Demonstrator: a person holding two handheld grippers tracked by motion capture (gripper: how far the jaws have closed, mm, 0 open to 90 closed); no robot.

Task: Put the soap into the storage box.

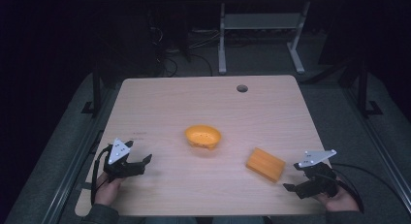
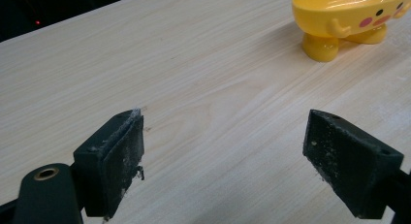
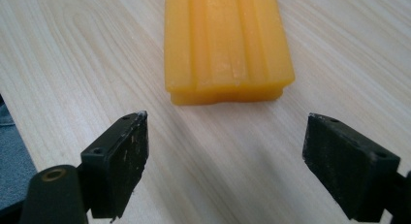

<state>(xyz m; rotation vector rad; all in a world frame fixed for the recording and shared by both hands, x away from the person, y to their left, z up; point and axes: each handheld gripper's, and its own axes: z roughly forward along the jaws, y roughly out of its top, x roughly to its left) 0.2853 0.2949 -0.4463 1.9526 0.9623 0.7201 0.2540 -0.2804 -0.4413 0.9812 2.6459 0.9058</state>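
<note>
**A:** Start nearest the person. What is the right gripper (image 1: 293,183) doing?

**B:** It sits at the near right corner of the pale wooden table (image 1: 203,103), jaws spread wide with nothing between them. In the right gripper view (image 3: 225,156) the two black pads stand far apart over bare wood.

**A:** And the thing it points at?

**B:** The orange ridged rectangular block, probably soap (image 1: 265,164), lies flat just to the left of that gripper and a little farther from the person. From the gripper's own camera the block (image 3: 228,47) sits straight ahead, its short end facing the jaws and its long axis running away from them. The gap between the pads looks wider than the block's width, so I judge that a straight push forward would bring the pads alongside its two long sides.

**A:** The left gripper (image 1: 140,165)?

**B:** Near left of the table, also fully open and empty (image 2: 223,156). It is well apart from the block, so the right hand is clearly the nearer one.

**A:** Anything farther out?

**B:** The yellow plastic footed dish with a cartoon face (image 1: 203,136) stands upright near the table's middle, farther off than both grippers and to the left of the block, apart from it. In the left gripper view it (image 2: 349,18) is ahead and to the right of the jaws. If the block is meant for that dish, it would have to travel left and away from the person.
</note>
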